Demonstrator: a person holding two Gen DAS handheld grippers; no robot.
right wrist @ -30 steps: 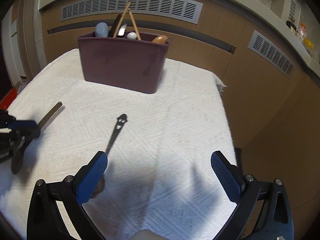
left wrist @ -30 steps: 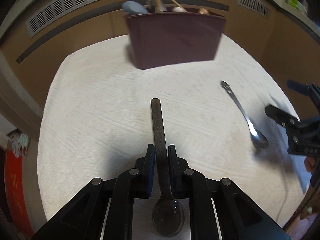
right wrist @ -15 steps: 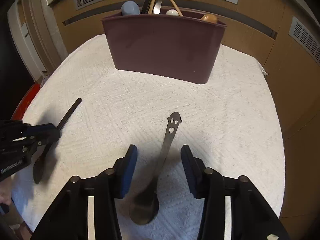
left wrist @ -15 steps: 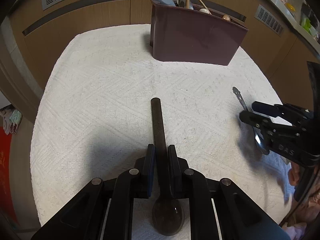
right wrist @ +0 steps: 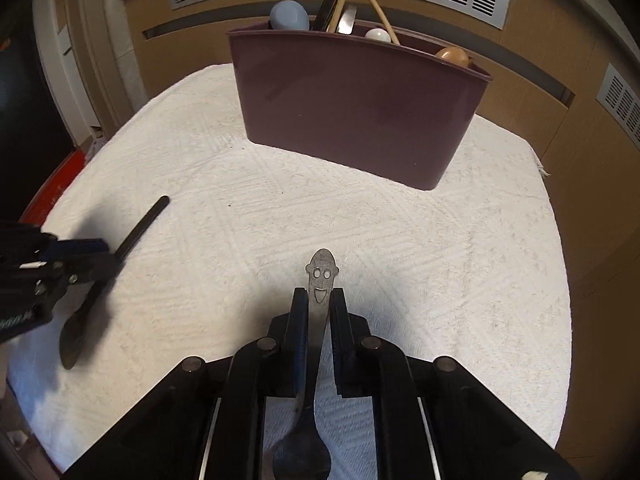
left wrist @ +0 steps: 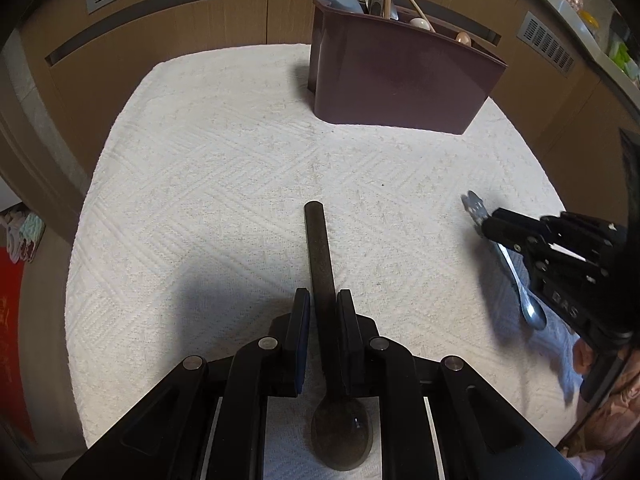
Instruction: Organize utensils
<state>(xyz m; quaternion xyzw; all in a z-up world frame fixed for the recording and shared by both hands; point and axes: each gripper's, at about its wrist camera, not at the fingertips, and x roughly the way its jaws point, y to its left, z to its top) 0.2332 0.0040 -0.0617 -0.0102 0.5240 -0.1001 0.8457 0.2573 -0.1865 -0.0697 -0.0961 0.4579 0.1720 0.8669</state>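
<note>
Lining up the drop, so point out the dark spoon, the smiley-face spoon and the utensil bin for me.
dark spoon (left wrist: 318,248): left wrist view, bare handle ahead of the jaws.
smiley-face spoon (right wrist: 322,270): right wrist view, face end of the handle.
utensil bin (right wrist: 360,108): right wrist view, front wall.

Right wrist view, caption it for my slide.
Right gripper shut on smiley spoon, maroon caddy ahead.

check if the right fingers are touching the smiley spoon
Touching. The right wrist view shows the right gripper having just closed its jaws, both fingers pressed against the smiley spoon handle, no gap on either side.
</note>
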